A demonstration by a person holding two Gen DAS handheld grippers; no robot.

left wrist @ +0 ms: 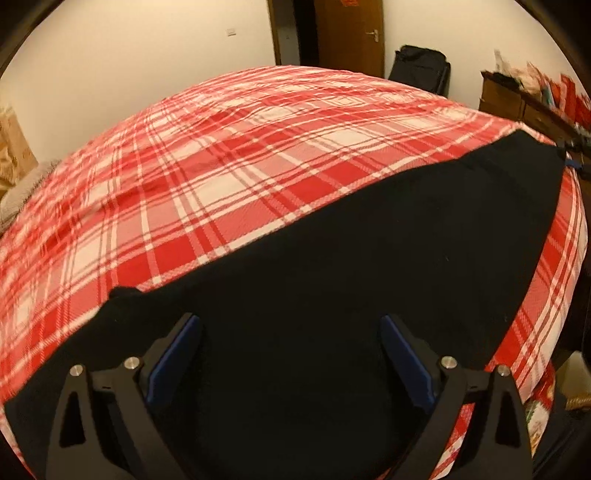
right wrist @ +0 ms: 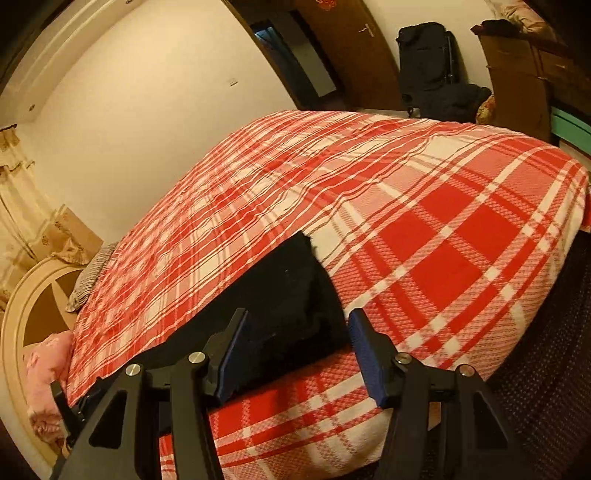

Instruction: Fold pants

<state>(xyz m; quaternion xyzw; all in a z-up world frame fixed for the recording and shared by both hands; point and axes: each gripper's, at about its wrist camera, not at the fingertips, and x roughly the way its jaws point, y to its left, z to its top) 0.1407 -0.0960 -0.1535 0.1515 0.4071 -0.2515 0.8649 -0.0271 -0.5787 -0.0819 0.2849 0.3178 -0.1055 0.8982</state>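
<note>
Black pants lie flat along the near side of a bed with a red and white plaid cover. My left gripper is open just above the wide end of the pants, with nothing between its blue pads. In the right wrist view the other end of the pants lies near the bed's front edge on the plaid cover. My right gripper is open, its fingers on either side of that end, with nothing held. The other gripper shows at the far right of the left wrist view.
A wooden door, a black bag and a wooden dresser stand beyond the bed's far end. A headboard and pink pillow are at the left. Dark dotted floor lies right of the bed.
</note>
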